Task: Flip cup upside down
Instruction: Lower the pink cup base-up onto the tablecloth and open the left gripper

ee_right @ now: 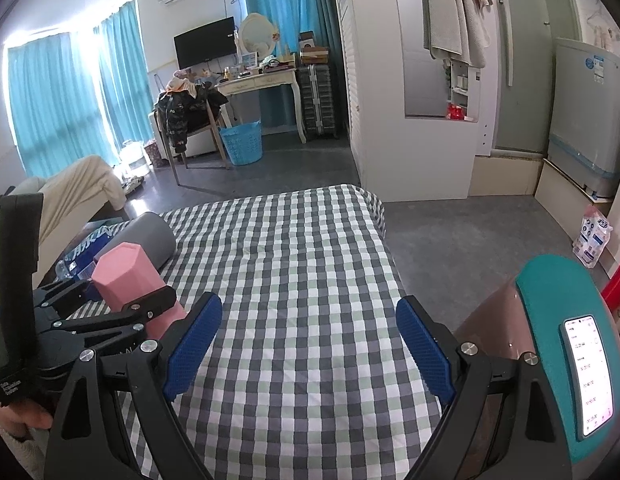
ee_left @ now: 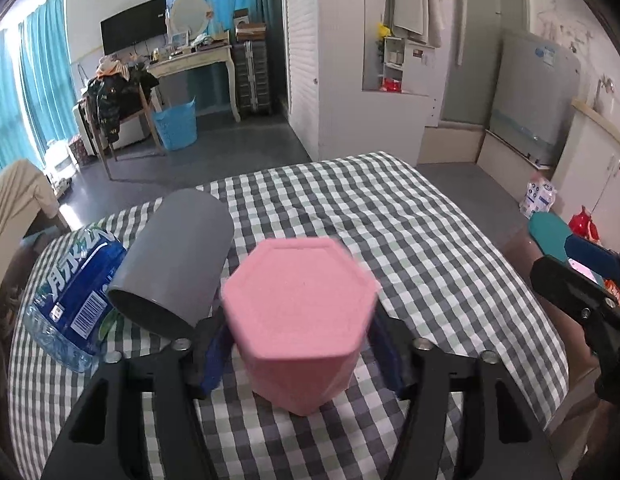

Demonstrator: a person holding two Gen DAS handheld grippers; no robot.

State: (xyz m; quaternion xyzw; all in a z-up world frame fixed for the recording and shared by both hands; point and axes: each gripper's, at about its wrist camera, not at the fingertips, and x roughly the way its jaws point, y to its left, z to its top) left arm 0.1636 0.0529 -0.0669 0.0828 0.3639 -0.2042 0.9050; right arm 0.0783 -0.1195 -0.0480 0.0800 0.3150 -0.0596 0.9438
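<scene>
Pink cup (ee_left: 300,320) base-up in left hand-held gripper (ee_left: 298,344)

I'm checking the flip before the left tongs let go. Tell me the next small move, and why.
Probably lower the pink cup straight down until it sits on the checked cloth. The left tongs grip it with its closed hexagonal base facing up, so it looks flipped. The right tongs are open and apart.

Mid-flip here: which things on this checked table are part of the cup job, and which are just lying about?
In the job:
pink cup, base up
left gripper, its fingers either side of the cup

Lying about:
grey cup, on its side
water bottle
phone
right gripper, open, empty
</scene>
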